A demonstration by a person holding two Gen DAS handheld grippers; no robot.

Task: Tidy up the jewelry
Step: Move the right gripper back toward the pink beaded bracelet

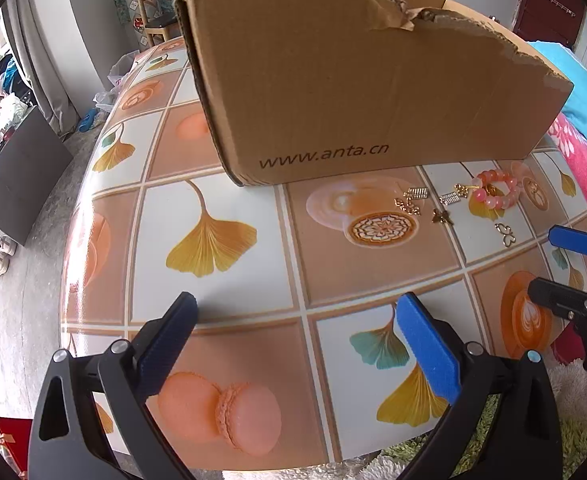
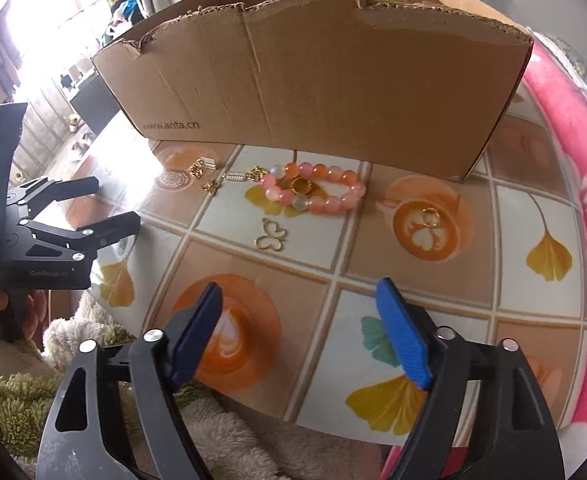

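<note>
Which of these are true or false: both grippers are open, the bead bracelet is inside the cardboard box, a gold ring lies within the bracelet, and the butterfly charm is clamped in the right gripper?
1. Both the left gripper and right gripper are open: true.
2. The bead bracelet is inside the cardboard box: false, it lies on the tablecloth before the box.
3. A gold ring lies within the bracelet: true.
4. The butterfly charm is clamped: false, it lies free.
</note>
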